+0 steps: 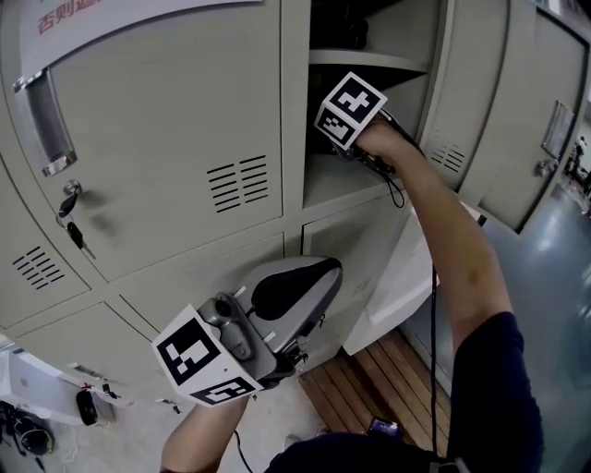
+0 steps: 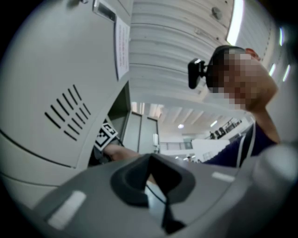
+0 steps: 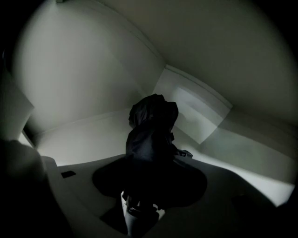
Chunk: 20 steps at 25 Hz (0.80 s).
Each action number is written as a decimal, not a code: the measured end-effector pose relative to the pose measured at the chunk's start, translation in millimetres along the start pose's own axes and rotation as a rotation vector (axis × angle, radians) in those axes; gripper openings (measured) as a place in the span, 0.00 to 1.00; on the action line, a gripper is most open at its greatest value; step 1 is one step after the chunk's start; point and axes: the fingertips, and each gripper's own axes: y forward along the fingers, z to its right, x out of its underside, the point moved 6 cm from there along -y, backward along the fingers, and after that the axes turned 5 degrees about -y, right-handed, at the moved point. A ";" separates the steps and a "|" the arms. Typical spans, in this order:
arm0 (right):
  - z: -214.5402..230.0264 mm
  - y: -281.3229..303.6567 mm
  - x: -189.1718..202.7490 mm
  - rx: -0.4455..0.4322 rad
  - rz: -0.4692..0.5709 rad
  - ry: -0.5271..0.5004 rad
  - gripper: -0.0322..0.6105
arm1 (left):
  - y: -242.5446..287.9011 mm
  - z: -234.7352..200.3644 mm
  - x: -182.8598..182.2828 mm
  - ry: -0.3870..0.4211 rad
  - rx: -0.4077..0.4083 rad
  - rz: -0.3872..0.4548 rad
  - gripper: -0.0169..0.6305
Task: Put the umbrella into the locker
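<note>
- Notice [image 1: 102, 18], white paper at the top of the left door: red Chinese characters, cut off by the frame edge and only partly legible. The left gripper view shows a second sheet [image 2: 122, 46] on a door, its print too small to read.
- Left door [image 1: 166, 120]: grey metal, shut, with a chrome handle [image 1: 42, 115] at its left. Keys [image 1: 72, 222] hang from the lock, and there are louvre slots [image 1: 238, 183] at the lower right.
- Left gripper [image 1: 314, 277]: held low in front of the lower doors and tilted up toward the right, its marker cube [image 1: 203, 360] nearest the camera. The bare forearm enters from the bottom edge. Its own view shows the jaws drawn close together with nothing between them [image 2: 151, 186].
- Locker [image 1: 342, 185]: middle compartment open, pale grey inside, with a shelf [image 1: 369, 60] above.
- Right gripper [image 1: 351, 111]: pushed into the open compartment. The bare forearm is stretched up and forward, with a dark sleeve at the upper arm.
- Umbrella [image 3: 151, 139]: dark and folded, clamped between the right gripper's jaws. It stands up inside the dim compartment, with a bare wall behind it.
- Right doors [image 1: 517, 120]: grey, standing ajar.
- Floor: wooden slats [image 1: 369, 379] below the lockers and a smooth blue-grey surface [image 1: 554, 277] at the right.
</note>
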 end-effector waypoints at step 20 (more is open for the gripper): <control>-28.7 -83.8 25.3 0.086 0.363 -0.024 0.48 | 32.3 20.1 35.0 -0.012 -0.138 -0.101 0.03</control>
